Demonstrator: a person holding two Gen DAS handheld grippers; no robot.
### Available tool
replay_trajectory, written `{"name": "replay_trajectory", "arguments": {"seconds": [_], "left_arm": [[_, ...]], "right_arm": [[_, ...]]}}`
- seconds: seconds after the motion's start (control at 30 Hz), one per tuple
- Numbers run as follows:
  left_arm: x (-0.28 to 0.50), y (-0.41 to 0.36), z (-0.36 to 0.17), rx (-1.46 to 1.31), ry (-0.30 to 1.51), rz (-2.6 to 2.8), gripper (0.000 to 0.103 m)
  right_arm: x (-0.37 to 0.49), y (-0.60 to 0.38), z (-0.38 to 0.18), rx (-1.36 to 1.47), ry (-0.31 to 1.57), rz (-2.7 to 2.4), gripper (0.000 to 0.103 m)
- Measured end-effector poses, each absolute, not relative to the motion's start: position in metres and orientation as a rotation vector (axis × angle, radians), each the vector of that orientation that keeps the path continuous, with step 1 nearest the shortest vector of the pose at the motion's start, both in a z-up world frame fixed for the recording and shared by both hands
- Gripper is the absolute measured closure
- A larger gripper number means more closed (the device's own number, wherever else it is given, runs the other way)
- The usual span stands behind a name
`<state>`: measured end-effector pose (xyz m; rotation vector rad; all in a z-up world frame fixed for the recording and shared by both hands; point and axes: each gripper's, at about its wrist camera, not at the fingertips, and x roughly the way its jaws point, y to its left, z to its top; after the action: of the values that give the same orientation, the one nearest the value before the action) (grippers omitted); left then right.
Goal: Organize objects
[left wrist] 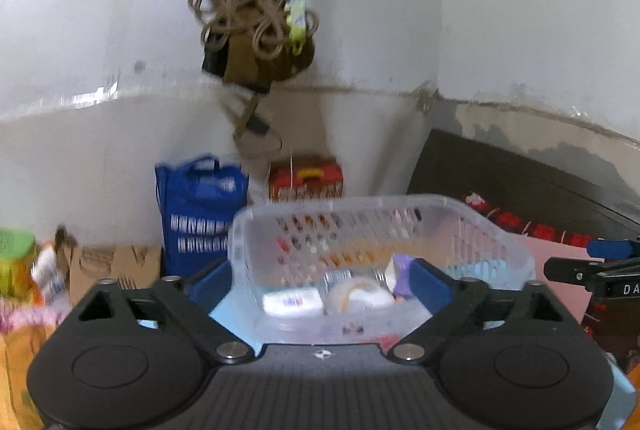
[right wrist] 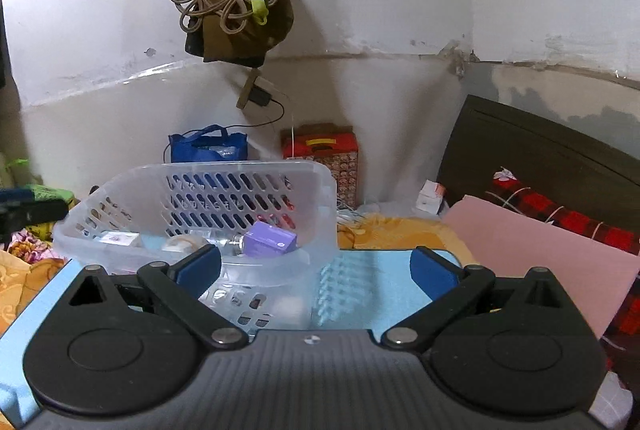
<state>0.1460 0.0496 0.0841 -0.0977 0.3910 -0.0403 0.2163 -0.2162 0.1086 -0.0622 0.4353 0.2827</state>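
Observation:
A clear plastic basket (left wrist: 472,226) stands on a light blue mat (right wrist: 380,294). Inside it lie a white labelled box (left wrist: 292,302), a roll of tape (left wrist: 358,292), a small clear bottle (left wrist: 344,276) and a purple box (right wrist: 270,240). My left gripper (left wrist: 320,282) is open at the basket's near wall, its blue pads wide apart and gripping nothing. My right gripper (right wrist: 316,272) is open too. Its left pad is in front of the basket (right wrist: 120,190) and its right pad is over the bare mat. Nothing is held.
A pink board (right wrist: 540,262) lies to the right of the mat, before a dark headboard (right wrist: 540,150). A blue bag (right wrist: 208,148) and a red box (right wrist: 320,154) stand against the wall. Cords and bags (right wrist: 224,2) hang above. Orange bedding surrounds the mat.

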Motion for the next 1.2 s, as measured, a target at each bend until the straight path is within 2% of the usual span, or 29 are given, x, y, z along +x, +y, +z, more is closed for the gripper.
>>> {"name": "replay_trajectory", "arguments": {"seconds": [0.53, 1.2], "left_arm": [[0.129, 0.033, 0.095, -0.067, 0.453, 0.067, 0.005], [0.122, 0.018, 0.085, -0.020, 0.518, 0.073, 0.005]], "right_arm": [[0.223, -0.219, 0.113, 0.000, 0.559, 0.329, 0.000], [0.208, -0.190, 0.109, -0.114, 0.560, 0.307, 0.000]]}}
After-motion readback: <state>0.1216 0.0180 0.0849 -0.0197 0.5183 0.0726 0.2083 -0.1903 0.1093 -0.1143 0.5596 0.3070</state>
